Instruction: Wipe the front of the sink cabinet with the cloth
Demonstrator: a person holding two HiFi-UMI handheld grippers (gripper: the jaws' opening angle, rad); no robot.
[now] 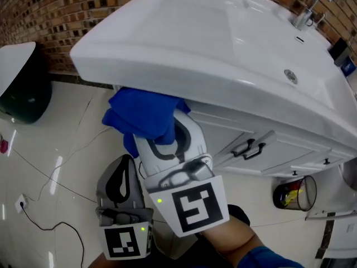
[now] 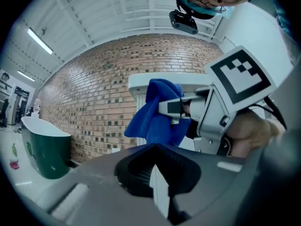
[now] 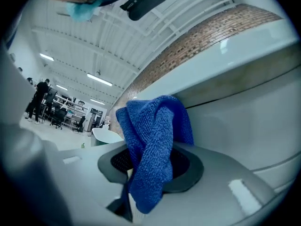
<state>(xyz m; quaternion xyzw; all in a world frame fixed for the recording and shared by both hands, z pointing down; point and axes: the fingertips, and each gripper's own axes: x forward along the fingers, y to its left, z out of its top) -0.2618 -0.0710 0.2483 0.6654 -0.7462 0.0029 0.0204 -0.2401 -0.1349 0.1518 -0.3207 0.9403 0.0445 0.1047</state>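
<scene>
One blue cloth sits just left of centre in the head view, bunched under the overhanging rim of the single white sink, at the left corner of the sink cabinet. The right gripper pinches it: in the right gripper view a fold of the cloth runs down between the two jaws, which clamp on it, and the rest flops over beside the pale cabinet face. I cannot tell whether the cloth touches the cabinet. The left gripper hangs at 7 o'clock, lower than the right one and apart from the cabinet. Its jaws are pressed together with nothing in them. The only print in sight is the black-and-white square pattern on the two marker cubes, one per gripper; neither carries readable letters. Two dark handles sit side by side on the cabinet doors at 3 o'clock. One chrome faucet stands at 1 o'clock on the sink's far edge. One small waste bin stands on the floor at 4 o'clock. One tub with a dark green body and a white rim sits at 9 o'clock, against the brick wall. One thin cable trails over the glossy floor at 8 o'clock.
</scene>
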